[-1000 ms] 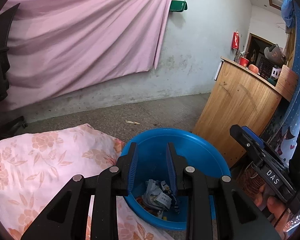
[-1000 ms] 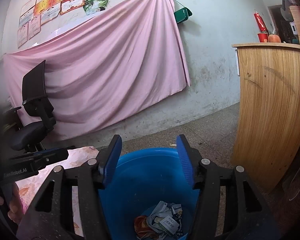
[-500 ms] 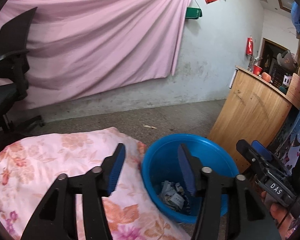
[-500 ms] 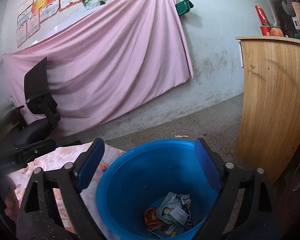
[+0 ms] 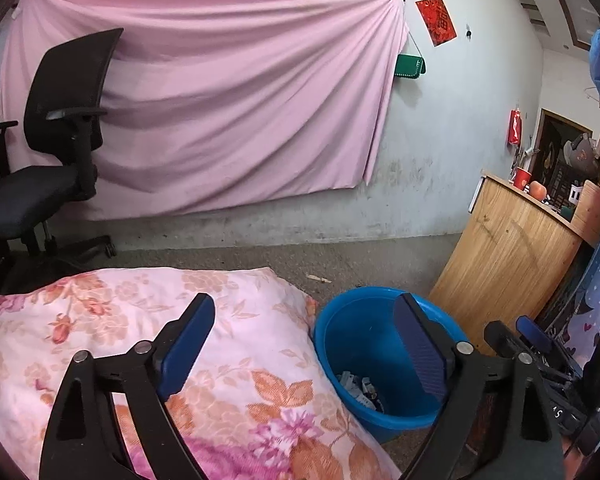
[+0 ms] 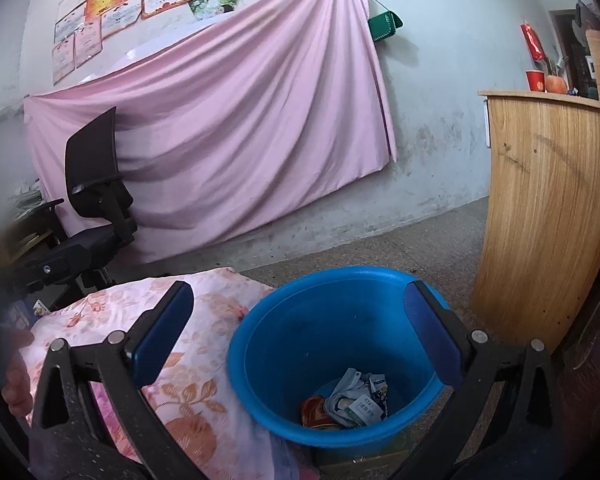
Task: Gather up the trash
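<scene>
Blue bucket (image 6: 260, 344), wrappers (image 6: 352, 402), print probably illegible

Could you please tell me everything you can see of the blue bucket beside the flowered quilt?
The blue bucket is round, smooth and glossy, plastic by its look, with a rolled rim and walls that narrow toward the bottom. It stands upright and uncovered, seemingly on the floor, though its base is hidden. The flowered quilt lies against its side, and a wooden counter stands just behind it. At its bottom lies a small heap of crumpled wrappers, pale paper and one red-orange piece. Neither gripper touches it.
</scene>
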Motion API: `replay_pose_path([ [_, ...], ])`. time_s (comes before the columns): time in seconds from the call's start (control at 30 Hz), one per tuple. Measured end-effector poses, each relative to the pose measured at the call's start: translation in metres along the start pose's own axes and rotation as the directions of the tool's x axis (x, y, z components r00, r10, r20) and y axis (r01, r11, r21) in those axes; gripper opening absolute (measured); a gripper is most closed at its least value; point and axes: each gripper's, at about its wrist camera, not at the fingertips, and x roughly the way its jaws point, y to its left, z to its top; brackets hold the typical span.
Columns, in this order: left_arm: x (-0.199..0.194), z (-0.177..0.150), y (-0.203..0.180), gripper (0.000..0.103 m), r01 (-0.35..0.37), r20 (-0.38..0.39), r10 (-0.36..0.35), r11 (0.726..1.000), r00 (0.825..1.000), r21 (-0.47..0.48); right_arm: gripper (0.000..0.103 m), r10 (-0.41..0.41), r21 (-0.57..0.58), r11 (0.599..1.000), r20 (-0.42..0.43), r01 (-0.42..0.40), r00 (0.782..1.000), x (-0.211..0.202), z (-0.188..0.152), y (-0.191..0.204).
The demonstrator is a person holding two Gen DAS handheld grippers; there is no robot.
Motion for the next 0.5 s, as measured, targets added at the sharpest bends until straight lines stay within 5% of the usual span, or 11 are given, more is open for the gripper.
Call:
replay_pose_path([
  [0.5, -0.093, -0.018, 0.015, 0.1, -0.058, 0.139, 0.05, 0.997, 0.989, 0.058, 0.103, 0.02, -0.083, 0.996, 0.095, -0.012, 0.995, -0.078, 0.004, 0.052],
])
